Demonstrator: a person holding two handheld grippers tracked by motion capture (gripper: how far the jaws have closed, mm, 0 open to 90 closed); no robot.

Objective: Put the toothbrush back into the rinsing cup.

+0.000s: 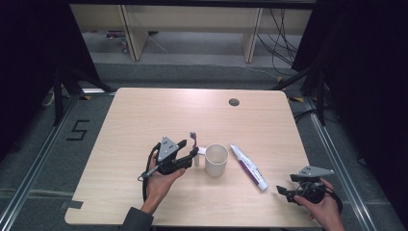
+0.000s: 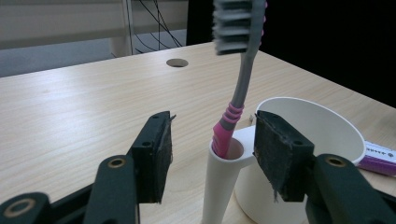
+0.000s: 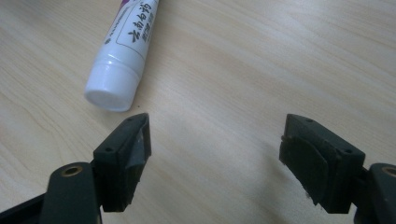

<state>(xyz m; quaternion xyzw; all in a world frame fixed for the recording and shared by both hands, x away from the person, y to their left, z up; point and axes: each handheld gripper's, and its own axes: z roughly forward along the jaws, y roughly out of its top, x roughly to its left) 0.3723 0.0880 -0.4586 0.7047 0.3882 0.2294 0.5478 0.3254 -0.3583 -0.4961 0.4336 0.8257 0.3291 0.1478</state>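
Pink toothbrush [image 2: 232,98] between parted left gripper [image 2: 212,154] jaws, untouched

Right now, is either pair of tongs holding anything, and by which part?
Nothing is held. The left tongs stand open around the toothbrush in its holder; the right tongs are open and empty.

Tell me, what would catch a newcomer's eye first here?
Probably the pink-and-grey toothbrush standing upright in the side holder of a white cup mid-table, with the left gripper open around that holder. Right of the cup lies a toothpaste tube, the open right gripper just short of its cap.
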